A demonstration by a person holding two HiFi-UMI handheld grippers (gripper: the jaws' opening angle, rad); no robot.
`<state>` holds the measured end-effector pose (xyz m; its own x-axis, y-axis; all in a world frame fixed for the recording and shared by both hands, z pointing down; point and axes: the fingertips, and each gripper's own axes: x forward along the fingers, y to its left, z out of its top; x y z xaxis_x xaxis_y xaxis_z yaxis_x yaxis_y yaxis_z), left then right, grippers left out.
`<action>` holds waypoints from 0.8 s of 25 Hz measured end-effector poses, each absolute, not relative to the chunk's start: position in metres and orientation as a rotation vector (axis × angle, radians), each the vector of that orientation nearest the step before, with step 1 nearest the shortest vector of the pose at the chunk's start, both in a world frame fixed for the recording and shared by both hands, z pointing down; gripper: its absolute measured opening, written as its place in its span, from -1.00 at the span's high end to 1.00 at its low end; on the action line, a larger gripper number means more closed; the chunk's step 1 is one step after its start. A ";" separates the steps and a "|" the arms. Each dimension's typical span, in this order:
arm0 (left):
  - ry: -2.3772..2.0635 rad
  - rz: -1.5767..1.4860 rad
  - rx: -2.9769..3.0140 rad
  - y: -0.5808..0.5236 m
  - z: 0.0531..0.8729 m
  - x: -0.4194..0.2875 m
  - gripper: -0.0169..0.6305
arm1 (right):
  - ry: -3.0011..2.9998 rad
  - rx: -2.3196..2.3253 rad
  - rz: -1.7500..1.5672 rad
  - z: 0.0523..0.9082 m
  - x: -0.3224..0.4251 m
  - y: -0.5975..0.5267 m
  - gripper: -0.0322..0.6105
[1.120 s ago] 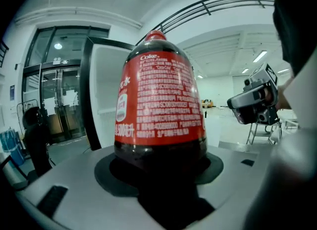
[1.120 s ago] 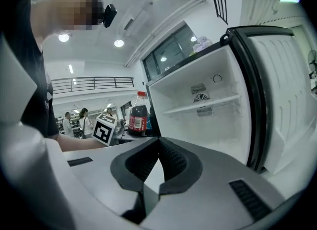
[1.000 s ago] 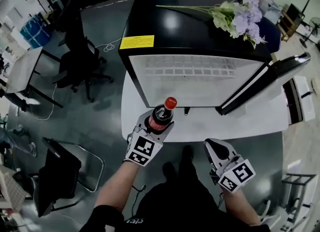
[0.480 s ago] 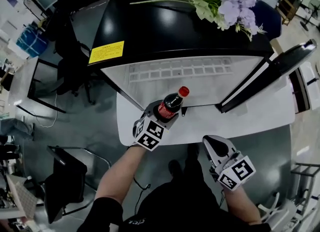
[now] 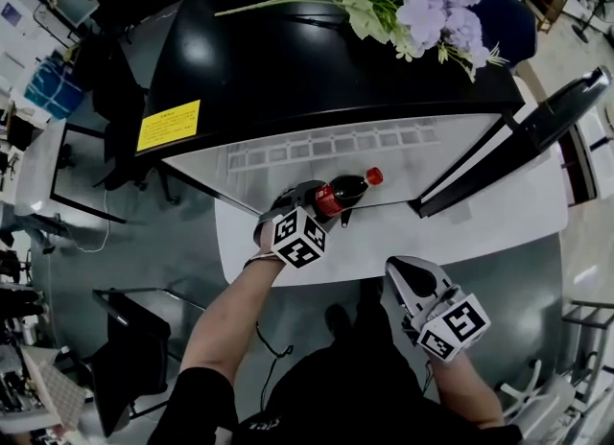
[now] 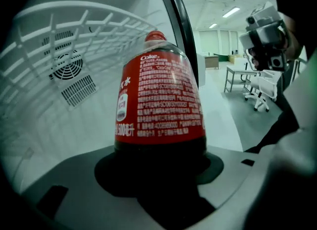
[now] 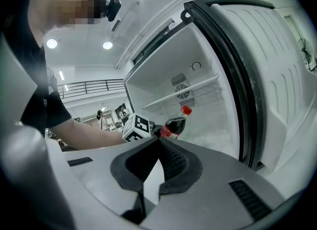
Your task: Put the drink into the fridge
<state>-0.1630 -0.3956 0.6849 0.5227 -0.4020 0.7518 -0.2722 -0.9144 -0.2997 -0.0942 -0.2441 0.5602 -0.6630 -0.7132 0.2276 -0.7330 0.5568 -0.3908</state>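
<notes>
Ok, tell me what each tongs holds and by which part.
Left tongs: the bottle, gripped by its bottom end. Right tongs: nothing, jaws shut together.

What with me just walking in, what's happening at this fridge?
A person's left gripper is shut on a cola bottle, tilted with its cap aimed into the open fridge. The right gripper is shut and empty, held back near the body. The bottle isn't set down yet.

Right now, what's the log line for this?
left tool: shut on cola bottle | bottle: tilted, at open fridge | right tool: shut, empty
</notes>
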 end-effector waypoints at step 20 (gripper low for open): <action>0.303 -1.629 -2.240 -0.444 0.729 -0.166 0.09 | -2.707 1.261 0.736 0.557 -0.091 -0.258 0.86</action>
